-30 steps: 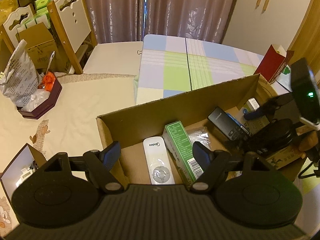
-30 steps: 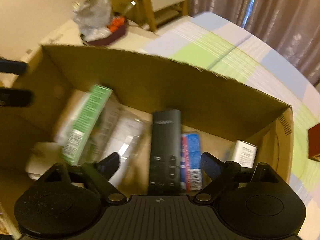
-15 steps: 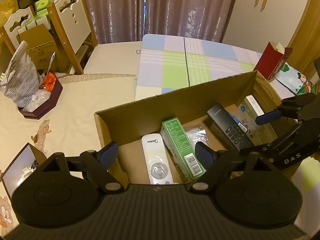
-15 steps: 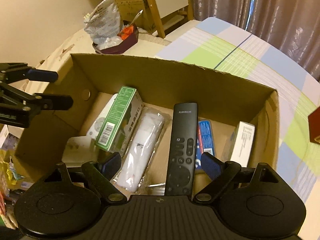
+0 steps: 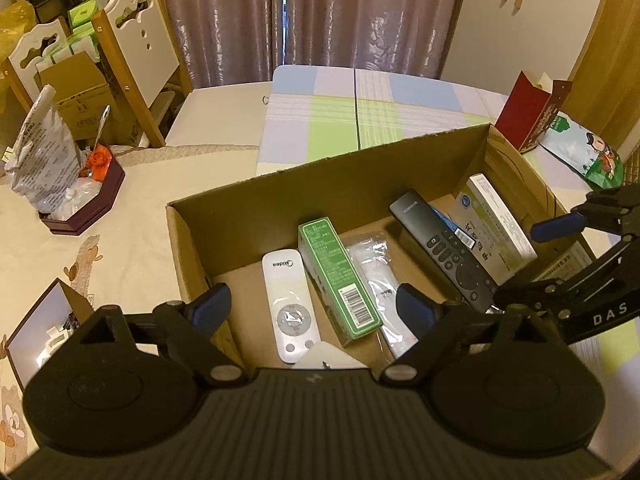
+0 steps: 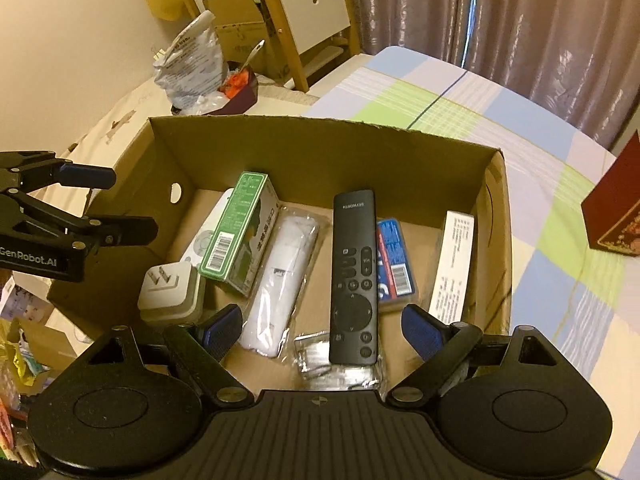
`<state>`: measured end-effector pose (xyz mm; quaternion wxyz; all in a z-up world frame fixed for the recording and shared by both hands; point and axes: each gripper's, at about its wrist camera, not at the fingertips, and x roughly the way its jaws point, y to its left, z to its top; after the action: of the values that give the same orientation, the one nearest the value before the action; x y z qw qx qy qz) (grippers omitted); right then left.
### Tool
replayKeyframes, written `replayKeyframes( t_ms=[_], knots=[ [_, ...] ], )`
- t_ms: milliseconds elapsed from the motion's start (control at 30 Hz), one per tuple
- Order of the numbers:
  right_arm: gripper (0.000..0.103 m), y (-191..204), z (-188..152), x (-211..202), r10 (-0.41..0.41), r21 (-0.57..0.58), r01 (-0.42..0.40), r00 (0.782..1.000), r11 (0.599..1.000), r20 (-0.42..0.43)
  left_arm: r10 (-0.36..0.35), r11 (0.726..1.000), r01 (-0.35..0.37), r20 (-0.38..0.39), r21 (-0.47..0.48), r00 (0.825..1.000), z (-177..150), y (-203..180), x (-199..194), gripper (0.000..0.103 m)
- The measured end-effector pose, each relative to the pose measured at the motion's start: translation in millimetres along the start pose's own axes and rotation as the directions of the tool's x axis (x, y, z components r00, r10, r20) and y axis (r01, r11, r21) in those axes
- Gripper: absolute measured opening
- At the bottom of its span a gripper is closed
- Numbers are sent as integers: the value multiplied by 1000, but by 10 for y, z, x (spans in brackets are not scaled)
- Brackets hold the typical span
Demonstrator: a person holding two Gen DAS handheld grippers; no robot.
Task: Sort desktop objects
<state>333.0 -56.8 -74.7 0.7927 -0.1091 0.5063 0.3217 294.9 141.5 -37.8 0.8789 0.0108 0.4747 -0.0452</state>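
An open cardboard box [image 5: 280, 196] [image 6: 320, 148] holds a white Midea remote [image 5: 290, 304], a green carton [image 5: 338, 280] [image 6: 236, 232], a bagged white item [image 6: 280, 280], a black remote [image 5: 444, 248] [image 6: 354, 276], a blue pack [image 6: 394, 264], a white carton [image 5: 496, 224] [image 6: 452, 268] and a white plug adapter [image 6: 170, 292]. My left gripper [image 5: 314, 310] is open and empty above the box's near left. My right gripper [image 6: 322, 326] is open and empty above the black remote's near end. Each gripper also shows in the other's view.
The box stands on a table with a checked cloth [image 5: 360, 112]. A dark tray with a plastic bag [image 5: 72, 184] sits far left. A red carton [image 5: 528, 116] stands at the back right. Chairs [image 5: 136, 52] and curtains are behind.
My right gripper has pulled back and risen above the box, its view now steady. The left gripper has risen slightly. Both stay open.
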Motion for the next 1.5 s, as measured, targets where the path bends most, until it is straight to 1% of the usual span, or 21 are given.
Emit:
replayKeyframes(
  t_ms=[233, 400, 600, 1000, 1300, 1333, 1367, 1433, 1500],
  knots=[
    [89, 28, -116, -148, 1, 13, -1, 1000, 1000, 16, 39, 999, -39, 5, -3, 999, -66, -77, -108, 88],
    [89, 46, -190, -218, 3, 26, -4, 1000, 1000, 31, 56, 998, -56, 19, -3, 998, -113, -140, -209, 92],
    [89, 78, -260, -340, 10, 28, -11, 999, 1000, 47, 71, 998, -71, 35, -1, 997, -175, -243, -338, 93],
    [89, 114, -523, -625, -17, 44, 13, 997, 999, 79, 130, 992, -130, 73, -2, 989, -351, -497, -592, 93],
    [89, 146, -737, -874, -13, 53, 7, 993, 999, 114, 165, 986, -161, 94, -48, 982, -541, -718, -818, 94],
    [90, 153, -762, -902, -16, 51, 10, 993, 999, 117, 166, 985, -162, 96, -51, 981, -564, -746, -847, 94],
    [103, 158, -786, -927, -18, 49, 13, 993, 999, 118, 167, 985, -162, 99, -54, 981, -587, -774, -878, 94],
    [103, 169, -833, -980, -23, 44, 18, 992, 999, 126, 167, 985, -161, 105, -64, 980, -635, -829, -945, 94],
    [103, 172, -884, -1033, -12, 40, 7, 991, 999, 133, 172, 984, -165, 110, -73, 979, -684, -887, -1009, 94]
  ],
)
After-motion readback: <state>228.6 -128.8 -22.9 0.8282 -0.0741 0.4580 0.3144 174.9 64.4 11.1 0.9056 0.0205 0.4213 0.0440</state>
